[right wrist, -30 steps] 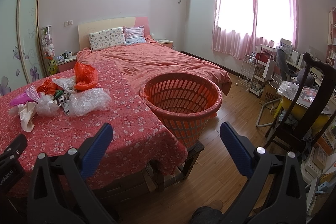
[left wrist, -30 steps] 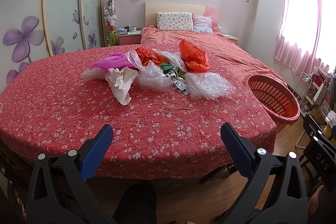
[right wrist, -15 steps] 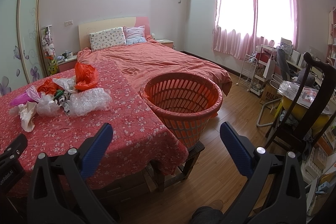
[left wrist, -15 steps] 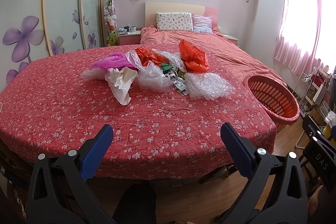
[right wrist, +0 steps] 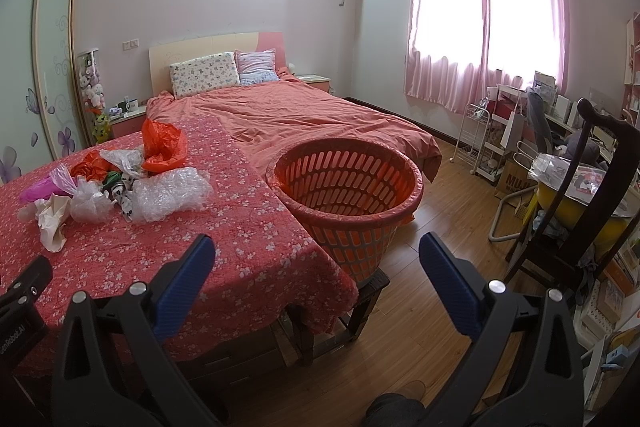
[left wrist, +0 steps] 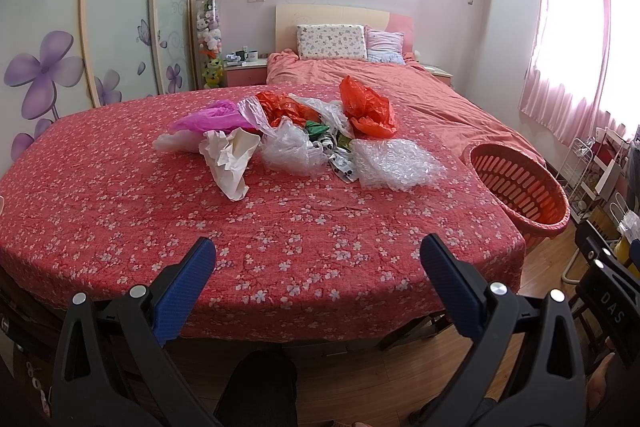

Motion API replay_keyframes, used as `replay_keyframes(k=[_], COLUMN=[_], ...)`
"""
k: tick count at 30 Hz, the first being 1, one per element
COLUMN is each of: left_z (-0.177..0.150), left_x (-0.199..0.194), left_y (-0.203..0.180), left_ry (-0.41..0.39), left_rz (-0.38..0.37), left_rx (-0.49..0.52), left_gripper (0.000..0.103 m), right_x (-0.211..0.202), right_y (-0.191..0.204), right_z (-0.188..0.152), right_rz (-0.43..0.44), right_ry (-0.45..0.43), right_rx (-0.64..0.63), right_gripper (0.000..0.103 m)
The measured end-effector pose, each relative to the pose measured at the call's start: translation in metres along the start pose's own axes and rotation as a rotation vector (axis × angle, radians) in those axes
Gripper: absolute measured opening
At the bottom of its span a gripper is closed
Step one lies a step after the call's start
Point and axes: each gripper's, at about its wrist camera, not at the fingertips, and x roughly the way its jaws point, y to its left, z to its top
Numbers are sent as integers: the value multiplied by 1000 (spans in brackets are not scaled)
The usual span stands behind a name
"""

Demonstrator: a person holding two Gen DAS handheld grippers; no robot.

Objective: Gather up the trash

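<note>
i read both jaws wide, empty: left gripper (left wrist: 318, 269), right gripper (right wrist: 316, 267). trash (left wrist: 296, 143) lies mid-table (left wrist: 120, 211), its long axis left-right. basket (right wrist: 348, 187) stands upright at the table's right edge; only my right view shows its floor.

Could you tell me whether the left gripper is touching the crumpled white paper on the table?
Apart. The left wrist view shows the left gripper open, with bare floral tablecloth between it and the crumpled white paper.

Bright daylight, window (right wrist: 484, 7) glare, fisheye-warped edges
</note>
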Motion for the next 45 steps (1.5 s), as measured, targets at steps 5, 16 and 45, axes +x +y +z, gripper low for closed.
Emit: replay_keyframes(k=[5,16,45], left_z=[0,0,16], left_x=[0,0,50], left_y=[0,0,67], left_ry=[0,0,65], left_rz=[-1,-1,63], left_rx=[0,-1,-129], left_gripper=[101,101,101], right_x=[0,0,63], right_y=[0,0,77], right_z=[0,0,34], right_rz=[0,0,214], right_ry=[-1,0,27], right_rx=[0,0,-76], right_gripper=[99,99,98])
